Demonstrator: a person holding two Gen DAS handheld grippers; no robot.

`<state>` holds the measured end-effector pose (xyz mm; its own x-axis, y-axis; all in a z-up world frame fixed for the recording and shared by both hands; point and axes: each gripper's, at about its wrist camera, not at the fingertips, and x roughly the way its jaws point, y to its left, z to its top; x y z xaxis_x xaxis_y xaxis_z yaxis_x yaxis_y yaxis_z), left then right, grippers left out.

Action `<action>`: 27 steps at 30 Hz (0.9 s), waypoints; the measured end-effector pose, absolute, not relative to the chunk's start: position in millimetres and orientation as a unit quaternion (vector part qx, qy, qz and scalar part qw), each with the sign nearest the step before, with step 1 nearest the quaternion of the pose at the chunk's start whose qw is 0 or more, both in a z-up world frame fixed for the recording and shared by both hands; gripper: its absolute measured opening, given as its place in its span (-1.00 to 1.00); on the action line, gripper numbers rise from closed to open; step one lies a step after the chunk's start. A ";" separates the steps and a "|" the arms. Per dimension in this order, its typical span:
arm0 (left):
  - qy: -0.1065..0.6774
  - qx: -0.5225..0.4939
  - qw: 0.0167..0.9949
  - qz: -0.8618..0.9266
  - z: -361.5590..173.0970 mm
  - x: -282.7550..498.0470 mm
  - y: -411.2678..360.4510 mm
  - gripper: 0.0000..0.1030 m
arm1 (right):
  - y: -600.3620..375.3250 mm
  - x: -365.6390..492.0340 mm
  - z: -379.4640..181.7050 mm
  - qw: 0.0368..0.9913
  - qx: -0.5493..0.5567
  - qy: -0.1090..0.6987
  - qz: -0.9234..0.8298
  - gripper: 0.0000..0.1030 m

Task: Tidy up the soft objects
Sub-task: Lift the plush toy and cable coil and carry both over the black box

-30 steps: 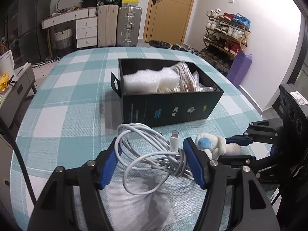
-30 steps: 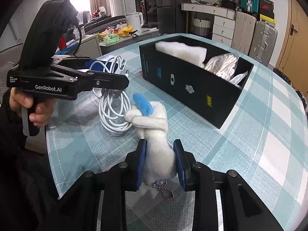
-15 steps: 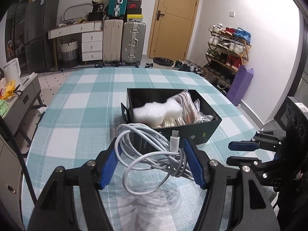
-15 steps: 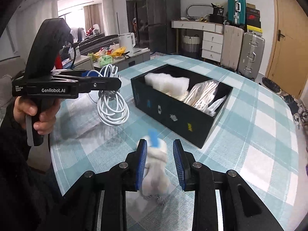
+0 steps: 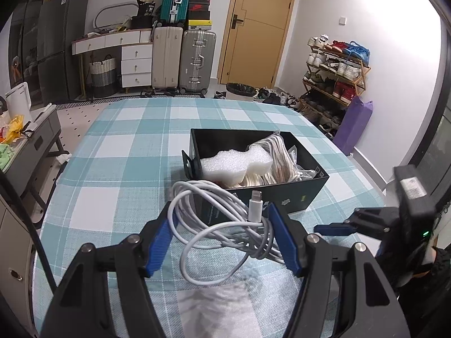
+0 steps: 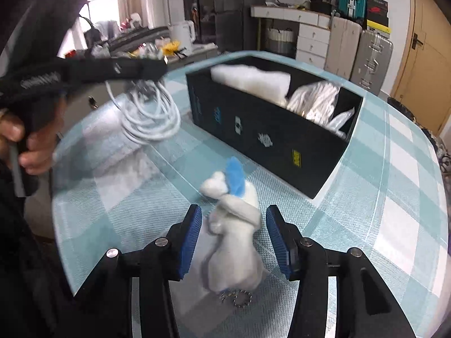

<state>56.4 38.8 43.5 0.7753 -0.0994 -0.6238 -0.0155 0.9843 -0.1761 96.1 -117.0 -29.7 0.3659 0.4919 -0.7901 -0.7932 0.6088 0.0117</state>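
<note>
Two grippers busy. Black open-top cardboard box (image 5: 296, 197) on checked table (image 5: 118, 169) is the drop target. Left gripper (image 5: 220, 233) clamps coiled white charging cable (image 5: 225, 225), lifted for transfer. Right gripper (image 6: 234, 239) wide open, white felt plush keychain (image 6: 234, 239) between its fingers, on table.

Plush toy (image 6: 236, 242) before box (image 6: 267, 138).

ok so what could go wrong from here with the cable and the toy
1. The cable hangs in loose loops from the left gripper; a loop could catch on the box wall or slip free.
2. The box already holds foam and bagged cords, so the cable may spill over.
3. The right gripper is open around the toy, which looks blurred; closing now may grip it badly.
</note>
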 end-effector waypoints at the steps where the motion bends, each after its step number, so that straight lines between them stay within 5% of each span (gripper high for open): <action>1: 0.334 -0.085 0.938 -0.023 43.9 56.8 38.4 0.27 | -116.4 96.1 -32.6 0.804 -0.192 0.399 0.397 -0.13; 3: 0.332 -0.084 0.939 -0.023 45.1 57.2 38.0 0.27 | -114.8 94.4 -36.1 0.800 -0.197 0.401 0.401 -0.31; 27: 0.284 -0.063 0.957 -0.014 79.6 92.2 44.4 0.27 | -136.4 106.6 54.7 0.869 -0.067 0.307 0.383 -0.33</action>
<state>92.2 44.4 79.6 0.8383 -0.0618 -0.5418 -0.0099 0.9917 -0.1285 106.6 -136.4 54.7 0.5183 0.6247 -0.5841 -0.7071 0.6972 0.1183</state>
